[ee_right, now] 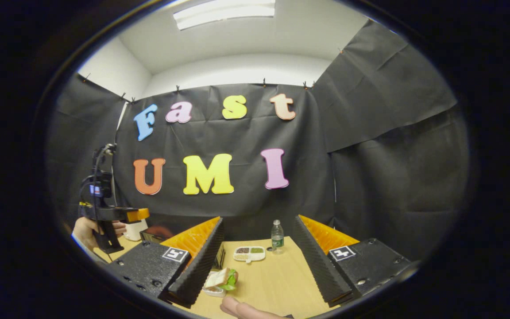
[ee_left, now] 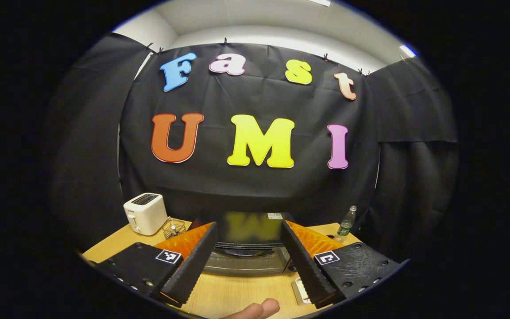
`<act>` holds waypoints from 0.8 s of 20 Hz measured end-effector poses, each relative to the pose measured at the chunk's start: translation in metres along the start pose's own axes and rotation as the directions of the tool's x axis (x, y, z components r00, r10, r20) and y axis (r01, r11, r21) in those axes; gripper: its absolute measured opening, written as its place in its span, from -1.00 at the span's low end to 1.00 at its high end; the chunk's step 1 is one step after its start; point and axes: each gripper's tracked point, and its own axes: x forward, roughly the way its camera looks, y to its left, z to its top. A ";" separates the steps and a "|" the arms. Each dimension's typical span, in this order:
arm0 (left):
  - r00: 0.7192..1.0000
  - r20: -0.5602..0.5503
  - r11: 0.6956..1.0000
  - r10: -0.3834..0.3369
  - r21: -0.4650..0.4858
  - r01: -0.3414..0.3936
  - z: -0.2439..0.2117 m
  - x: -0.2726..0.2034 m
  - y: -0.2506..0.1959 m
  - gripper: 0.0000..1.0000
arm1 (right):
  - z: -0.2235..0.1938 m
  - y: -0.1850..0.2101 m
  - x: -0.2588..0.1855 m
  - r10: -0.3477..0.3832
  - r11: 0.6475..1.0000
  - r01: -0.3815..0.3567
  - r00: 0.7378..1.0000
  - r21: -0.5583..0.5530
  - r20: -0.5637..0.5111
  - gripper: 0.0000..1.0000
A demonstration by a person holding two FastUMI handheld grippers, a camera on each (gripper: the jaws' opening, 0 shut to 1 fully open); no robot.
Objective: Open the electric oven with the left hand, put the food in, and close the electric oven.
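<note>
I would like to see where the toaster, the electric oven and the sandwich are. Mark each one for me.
toaster (ee_left: pixel 145 213), left gripper view, on its white side wall.
electric oven (ee_left: pixel 248 230), left gripper view, on its dark top.
sandwich (ee_right: pixel 219 278), right gripper view, on the bread slice.

Left gripper: fingers spread wide, level, nothing between them. Right gripper: likewise spread, nothing held. A hand grips the left gripper's handle.
</note>
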 end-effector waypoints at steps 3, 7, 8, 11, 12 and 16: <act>0.997 -0.083 1.000 0.002 0.028 0.000 -0.032 0.040 0.002 0.87 | -0.002 -0.004 0.004 -0.001 1.000 0.001 1.000 0.003 -0.002 0.90; 0.980 -0.192 0.997 0.044 0.071 -0.031 -0.077 0.079 0.014 0.87 | -0.010 -0.013 0.009 -0.014 1.000 0.014 1.000 -0.001 -0.004 0.90; 0.975 -0.218 0.997 0.043 0.066 -0.029 -0.088 0.084 0.014 0.87 | -0.014 -0.015 0.011 -0.016 1.000 0.016 1.000 -0.001 -0.008 0.90; 0.970 -0.243 0.998 0.023 0.062 -0.008 -0.100 0.099 0.011 0.88 | -0.022 -0.021 0.015 -0.025 1.000 0.025 0.999 0.003 -0.022 1.00; 0.966 -0.259 0.999 0.010 0.054 0.004 -0.107 0.104 0.006 0.87 | -0.026 -0.023 0.016 -0.028 1.000 0.028 0.999 0.004 -0.029 1.00; 0.957 -0.288 0.996 0.043 0.088 -0.019 -0.113 0.102 0.012 0.79 | -0.036 -0.028 0.016 -0.035 0.999 0.036 0.998 0.024 -0.058 1.00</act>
